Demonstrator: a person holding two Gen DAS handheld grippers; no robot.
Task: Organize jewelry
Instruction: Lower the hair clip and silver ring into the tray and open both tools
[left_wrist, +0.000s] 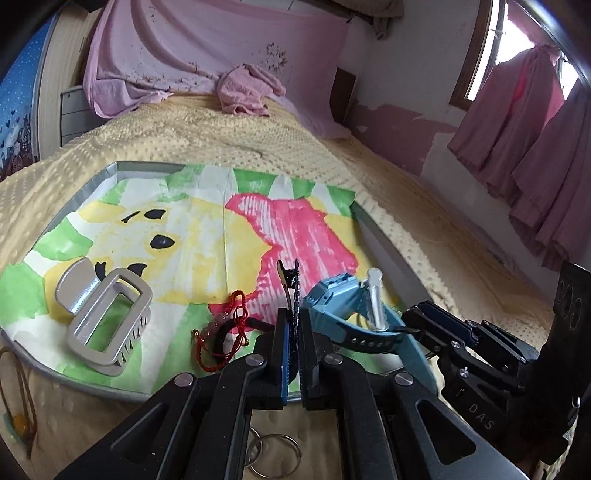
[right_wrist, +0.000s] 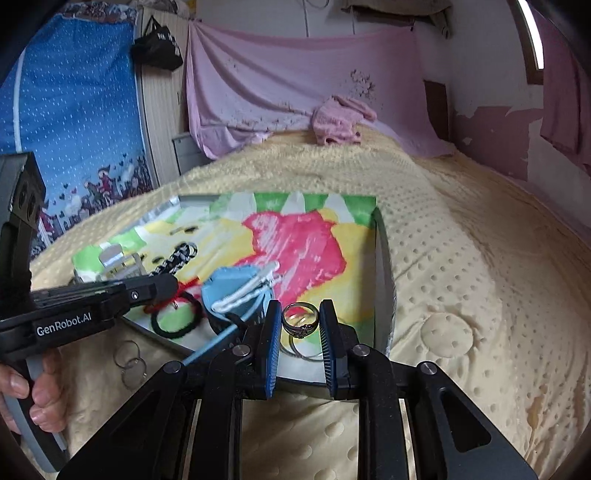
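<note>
Left gripper (left_wrist: 294, 341) clamps a dark hair clip (left_wrist: 291, 291) low centre above the tray (right_wrist: 382, 254), while right gripper (right_wrist: 298, 332) gapes around a ring (right_wrist: 300, 319), seemingly just released.

Black grippers (right_wrist: 298, 343) with blue pads (right_wrist: 274, 347), silver screws (white "GenRobot.AI" lettering).

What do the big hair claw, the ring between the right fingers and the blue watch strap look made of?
Hair claw: probably plastic with a matte silver coating; thick moulded frame, soft even sheen.
Ring: metal, silvery to pale gold; thin band with bright glints.
Watch strap: likely rubber or silicone; matte blue, bends in a curve, with punched holes.
</note>
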